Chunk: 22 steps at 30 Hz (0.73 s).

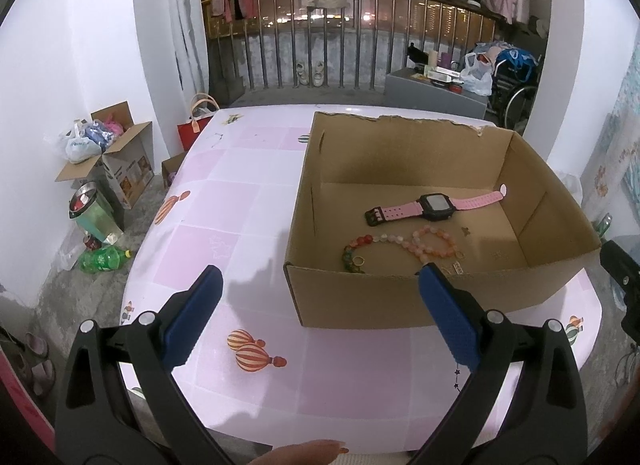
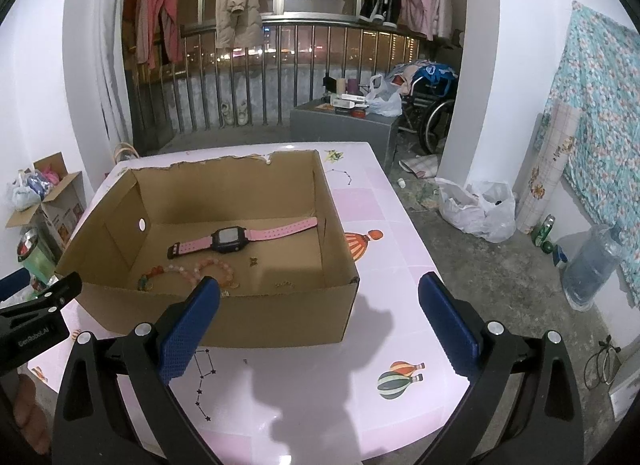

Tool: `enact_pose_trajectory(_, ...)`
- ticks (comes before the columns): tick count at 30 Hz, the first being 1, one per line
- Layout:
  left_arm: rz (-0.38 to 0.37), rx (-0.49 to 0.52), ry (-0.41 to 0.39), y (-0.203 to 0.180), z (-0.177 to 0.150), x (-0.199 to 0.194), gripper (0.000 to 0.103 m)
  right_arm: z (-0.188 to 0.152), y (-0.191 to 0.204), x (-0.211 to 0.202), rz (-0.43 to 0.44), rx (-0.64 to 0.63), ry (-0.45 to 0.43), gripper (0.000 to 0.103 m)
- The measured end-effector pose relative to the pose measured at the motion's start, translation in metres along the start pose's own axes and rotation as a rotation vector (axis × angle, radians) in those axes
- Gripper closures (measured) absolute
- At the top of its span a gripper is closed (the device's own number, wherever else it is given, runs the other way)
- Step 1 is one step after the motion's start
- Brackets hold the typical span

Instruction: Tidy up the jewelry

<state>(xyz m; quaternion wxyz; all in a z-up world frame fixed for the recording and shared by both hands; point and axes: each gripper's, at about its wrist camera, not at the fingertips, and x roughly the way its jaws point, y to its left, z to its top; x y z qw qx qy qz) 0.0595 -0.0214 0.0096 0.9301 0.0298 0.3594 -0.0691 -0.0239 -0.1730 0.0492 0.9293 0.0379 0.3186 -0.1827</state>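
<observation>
An open cardboard box [image 1: 352,297] stands on the pink table [image 1: 240,193]; it also shows in the right wrist view [image 2: 280,321]. Inside lie a pink-strapped watch [image 1: 436,206], a beaded bracelet [image 1: 400,243], a small gold ring [image 1: 357,261] and small gold pieces [image 1: 456,267]. The watch [image 2: 228,241] and bracelet [image 2: 200,269] show in the right wrist view too. My left gripper [image 1: 320,285] is open and empty in front of the box's left corner. My right gripper [image 2: 320,289] is open and empty in front of the box's right corner.
The table's near edge is just below both grippers. On the floor left stand a cardboard carton [image 1: 120,161], a blender [image 1: 94,213] and a green bottle [image 1: 102,259]. On the right are a plastic bag [image 2: 480,205], a water jug [image 2: 592,265] and a wheelchair [image 2: 436,113].
</observation>
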Motion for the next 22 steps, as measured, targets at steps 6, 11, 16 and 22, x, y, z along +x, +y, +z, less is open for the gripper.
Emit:
enact_pose_trajectory(6,-0.002,-0.005,0.004,0.0009,0.0002,0.0,0.008,-0.0026,0.0027,-0.0013,0.0,-0.009,0.001,0.006)
enact_pose_trajectory(11,0.0,-0.005,0.004,0.0013,0.0003,-0.0001,0.008,-0.0041,0.0029,-0.0007,0.002,-0.01,0.003,0.006)
enact_pose_trajectory(16,-0.006,-0.004,0.012,0.0019,0.0006,0.0005,0.008,-0.0043,0.0021,-0.0008,0.003,-0.012,0.005,0.006)
enact_pose_trajectory(22,-0.008,0.001,0.017,0.0008,0.0005,0.0014,0.008,-0.0044,0.0024,-0.0011,0.004,-0.012,0.006,0.006)
